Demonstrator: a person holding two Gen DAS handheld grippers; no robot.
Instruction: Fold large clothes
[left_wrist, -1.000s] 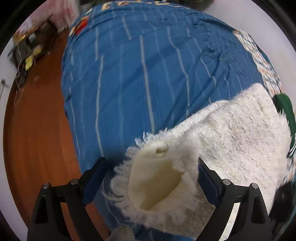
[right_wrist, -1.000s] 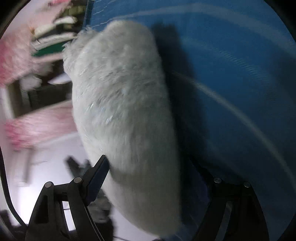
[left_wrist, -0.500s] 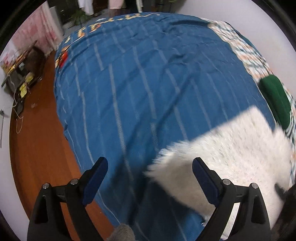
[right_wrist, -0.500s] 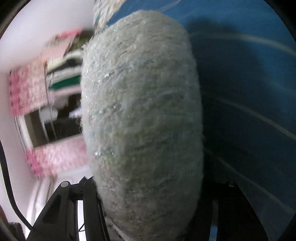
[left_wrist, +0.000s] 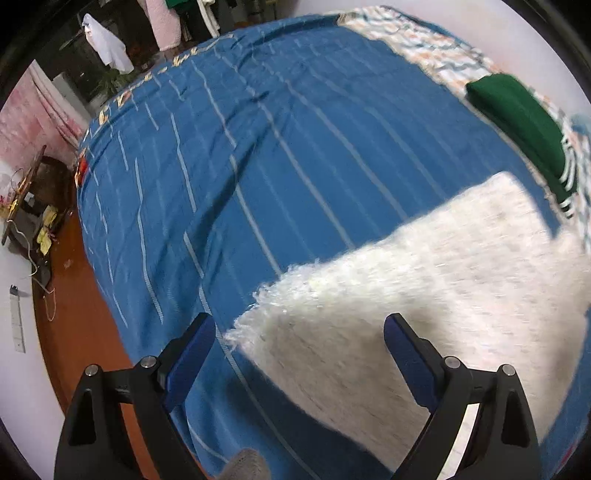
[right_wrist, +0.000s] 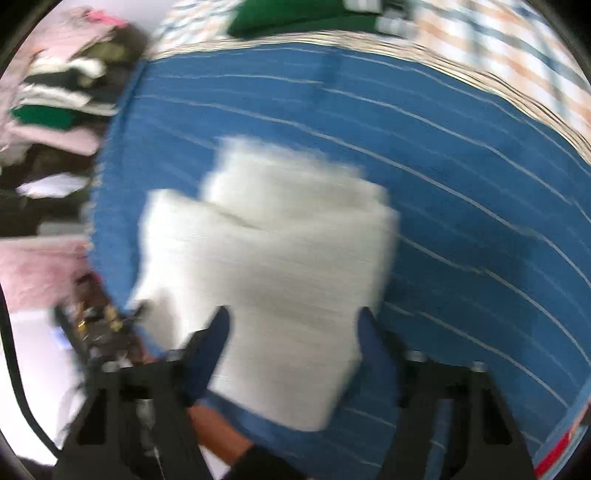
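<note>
A fluffy white garment (left_wrist: 424, 288) lies folded on the blue striped bedspread (left_wrist: 258, 147). In the left wrist view it fills the lower right. My left gripper (left_wrist: 299, 332) is open and empty above its near corner. In the right wrist view the same white garment (right_wrist: 266, 266) lies as a folded stack on the bedspread (right_wrist: 461, 166). My right gripper (right_wrist: 293, 325) is open above its near edge, holding nothing. That view is blurred by motion.
A folded green garment (left_wrist: 517, 118) lies at the bed's far right, beside a patterned blanket (left_wrist: 424, 48). The wooden floor (left_wrist: 81, 332) and cluttered furniture (left_wrist: 33, 206) are left of the bed. Stacked clothes (right_wrist: 55, 99) sit beyond the bed in the right wrist view.
Both grippers let go of the white garment and pulled back. It now lies folded flat on the bedspread, no longer bunched between the jaws.
</note>
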